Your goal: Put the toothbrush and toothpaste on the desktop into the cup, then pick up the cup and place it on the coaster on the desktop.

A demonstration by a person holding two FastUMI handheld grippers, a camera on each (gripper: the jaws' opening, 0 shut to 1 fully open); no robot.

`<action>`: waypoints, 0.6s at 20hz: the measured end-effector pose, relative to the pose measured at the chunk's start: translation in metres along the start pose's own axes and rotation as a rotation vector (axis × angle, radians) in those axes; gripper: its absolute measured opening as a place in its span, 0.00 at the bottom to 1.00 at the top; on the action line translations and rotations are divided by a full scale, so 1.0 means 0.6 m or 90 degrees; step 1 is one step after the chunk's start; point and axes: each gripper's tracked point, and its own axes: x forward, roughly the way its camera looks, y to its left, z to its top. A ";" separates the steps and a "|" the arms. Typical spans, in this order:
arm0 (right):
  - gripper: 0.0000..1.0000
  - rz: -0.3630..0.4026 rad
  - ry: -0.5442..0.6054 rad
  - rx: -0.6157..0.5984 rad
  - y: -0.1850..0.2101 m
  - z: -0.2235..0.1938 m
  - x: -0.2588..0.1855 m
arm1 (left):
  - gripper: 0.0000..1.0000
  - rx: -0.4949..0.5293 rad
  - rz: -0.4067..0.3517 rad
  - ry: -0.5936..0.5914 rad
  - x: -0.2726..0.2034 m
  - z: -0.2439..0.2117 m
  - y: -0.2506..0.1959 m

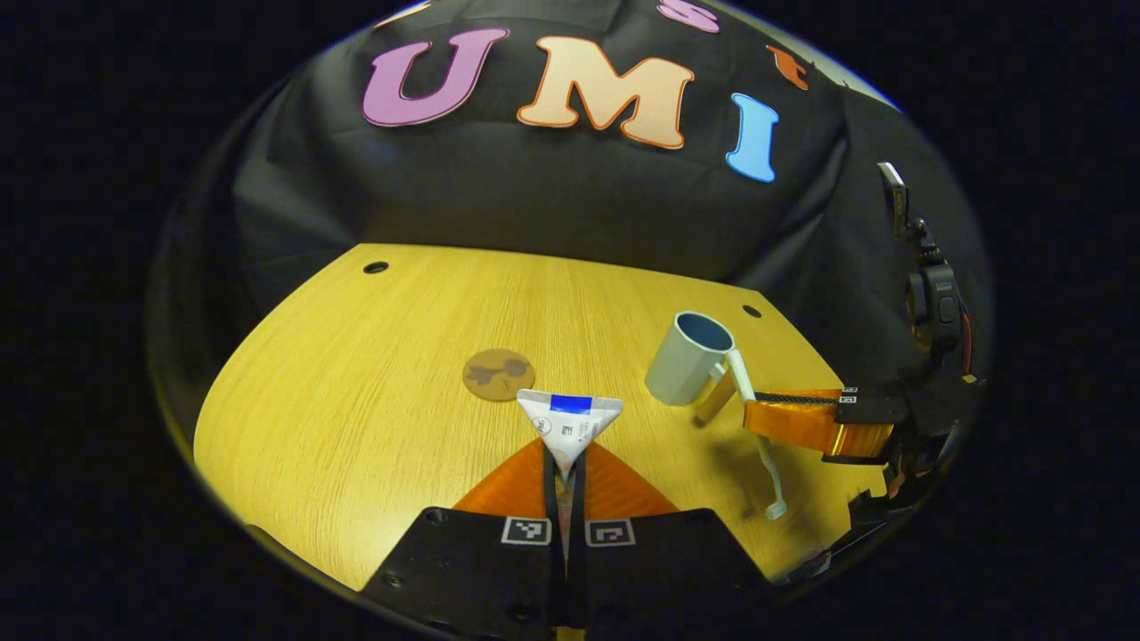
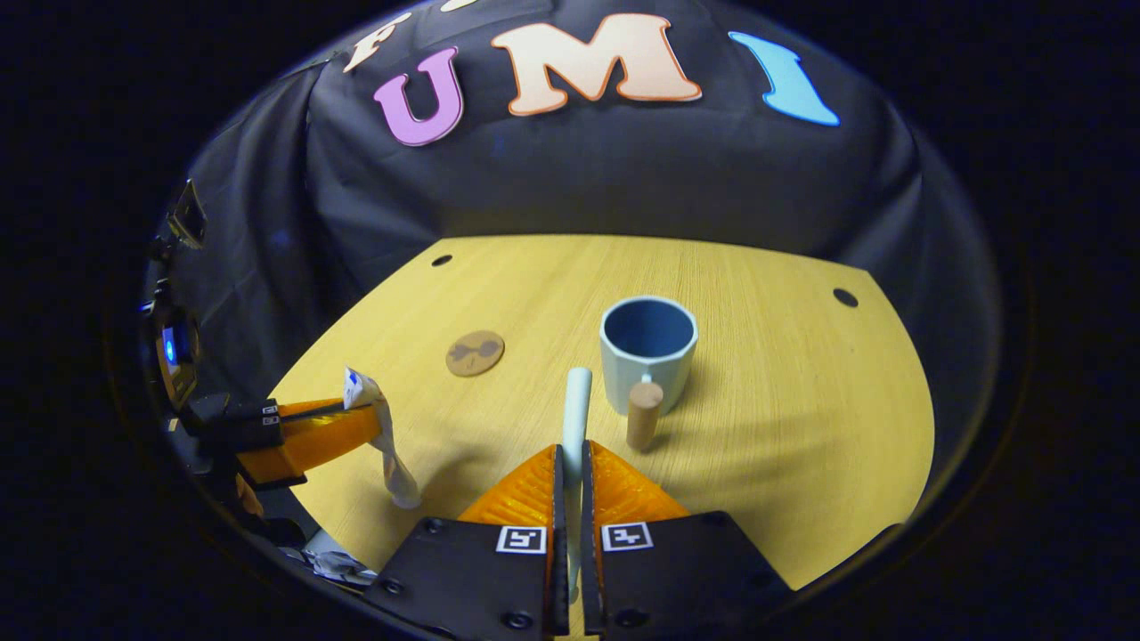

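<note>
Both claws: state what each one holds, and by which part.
The left claw pinches the toothpaste near the middle of the tube, flat crimped end up. The right claw grips the toothbrush along its handle.

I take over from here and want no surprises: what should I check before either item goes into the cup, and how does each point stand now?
1. Left gripper shut on the toothpaste: ok, the tube is clamped between both fingers.
2. Right gripper shut on the toothbrush: ok, the handle stands up between the fingers.
3. Cup upright with its mouth open and nothing in it: ok.
4. Toothbrush lined up over the cup mouth: not ok, it is short of the rim.
5. Coaster bare: ok.
6. Whether the wooden handle of the cup will block the approach: cannot tell.
</note>
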 end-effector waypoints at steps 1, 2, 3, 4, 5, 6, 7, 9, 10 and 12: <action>0.09 0.004 -0.021 0.000 0.005 0.021 0.000 | 0.00 0.004 -0.004 -0.008 0.000 0.015 -0.004; 0.09 0.006 -0.045 0.001 0.009 0.044 0.000 | 0.00 0.006 -0.005 -0.012 0.000 0.022 -0.008; 0.09 0.007 -0.068 0.002 0.009 0.069 -0.001 | 0.00 0.009 -0.007 -0.018 0.001 0.034 -0.010; 0.09 0.008 -0.092 0.003 0.008 0.093 -0.001 | 0.00 0.009 -0.009 -0.023 -0.002 0.044 -0.012; 0.09 0.007 -0.122 0.007 0.006 0.122 -0.002 | 0.00 0.010 -0.012 -0.026 -0.004 0.052 -0.016; 0.09 0.004 -0.146 0.010 0.001 0.146 0.001 | 0.00 0.008 -0.015 -0.028 -0.006 0.056 -0.021; 0.09 0.003 -0.165 0.016 -0.005 0.166 0.004 | 0.00 0.004 -0.019 -0.032 -0.009 0.063 -0.026; 0.08 0.000 -0.186 0.031 -0.013 0.194 0.019 | 0.00 -0.006 -0.023 -0.040 -0.015 0.075 -0.032; 0.08 -0.004 -0.209 0.043 -0.021 0.216 0.022 | 0.00 -0.009 -0.022 -0.043 -0.020 0.076 -0.033; 0.08 -0.014 -0.246 0.054 -0.043 0.250 0.025 | 0.00 -0.013 -0.021 -0.049 -0.026 0.083 -0.036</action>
